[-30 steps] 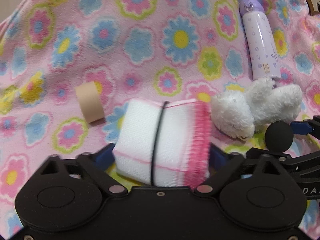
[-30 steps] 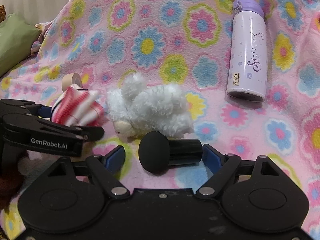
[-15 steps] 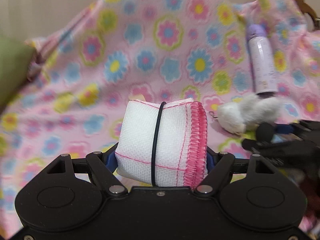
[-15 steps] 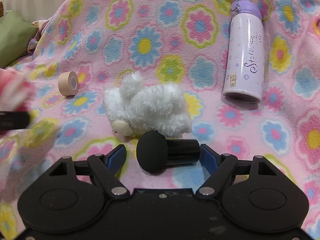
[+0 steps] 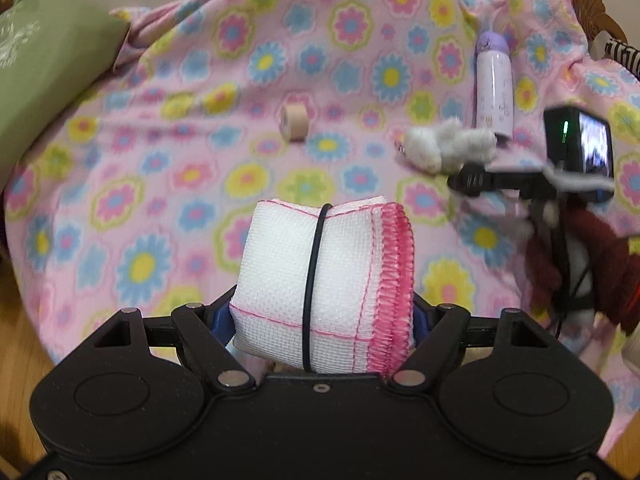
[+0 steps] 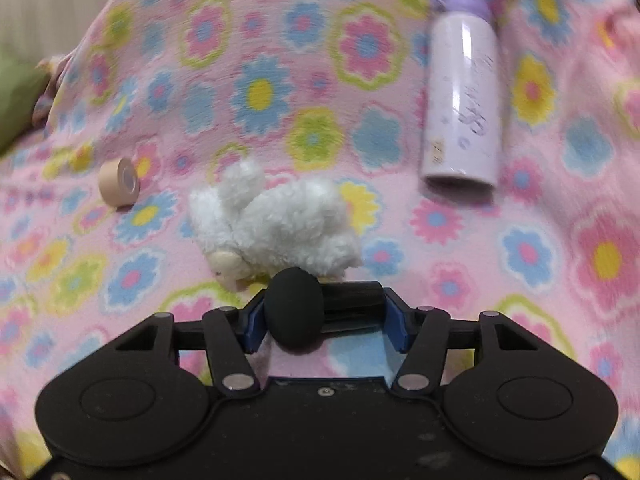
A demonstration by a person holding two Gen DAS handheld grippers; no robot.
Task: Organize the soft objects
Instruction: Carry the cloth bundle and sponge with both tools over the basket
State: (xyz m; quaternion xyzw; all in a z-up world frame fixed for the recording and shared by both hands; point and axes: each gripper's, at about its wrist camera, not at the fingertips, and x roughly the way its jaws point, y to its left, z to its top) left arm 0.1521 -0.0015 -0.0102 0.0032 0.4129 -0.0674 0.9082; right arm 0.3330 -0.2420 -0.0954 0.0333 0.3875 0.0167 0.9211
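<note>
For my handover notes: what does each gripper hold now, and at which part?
Left gripper clamps the banded white-and-pink folded cloth by its two ends. Right gripper, jaws just closing, grips the black microphone lengthwise, end to end.

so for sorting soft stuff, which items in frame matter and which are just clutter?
In play:
- rolled white cloth, pink edge, black band, held in left tongs
- white plush lamb, lying on the blanket

Just lying about:
- lilac bottle
- beige tape roll
- black foam-tipped mic, between the closing right tongs
- green cushion
- floral blanket
</note>
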